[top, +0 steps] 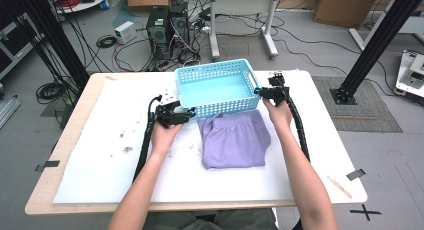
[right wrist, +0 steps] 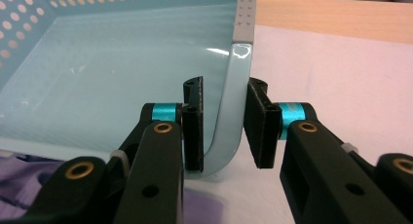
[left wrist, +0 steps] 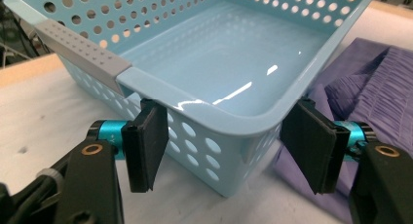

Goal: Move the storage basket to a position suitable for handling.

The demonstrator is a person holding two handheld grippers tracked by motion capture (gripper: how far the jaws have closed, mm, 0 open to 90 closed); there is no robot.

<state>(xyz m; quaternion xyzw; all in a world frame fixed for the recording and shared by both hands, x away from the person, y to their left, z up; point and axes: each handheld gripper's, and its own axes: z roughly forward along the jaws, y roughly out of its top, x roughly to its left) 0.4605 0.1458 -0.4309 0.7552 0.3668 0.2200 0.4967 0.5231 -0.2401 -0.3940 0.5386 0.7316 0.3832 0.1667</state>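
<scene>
A light blue perforated basket (top: 220, 109) stands empty at the back middle of the white mat. Just in front of it lies a folded purple cloth (top: 232, 140). My left gripper (top: 187, 112) is at the basket's near left corner. In the left gripper view its jaws stand wide on either side of that corner (left wrist: 195, 104), with gaps at the pads (left wrist: 146, 146), and the cloth (left wrist: 370, 83) lies to the right. My right gripper (top: 260, 91) is at the basket's right end. In the right gripper view its pads (right wrist: 260, 131) pinch the curved rim (right wrist: 234, 102).
The white mat (top: 115, 140) covers a wooden table (top: 75, 120), with bare mat to the left and right of the cloth. Computer towers (top: 167, 25), cables and a desk stand on the floor behind. Black frame posts (top: 380, 35) rise at both sides.
</scene>
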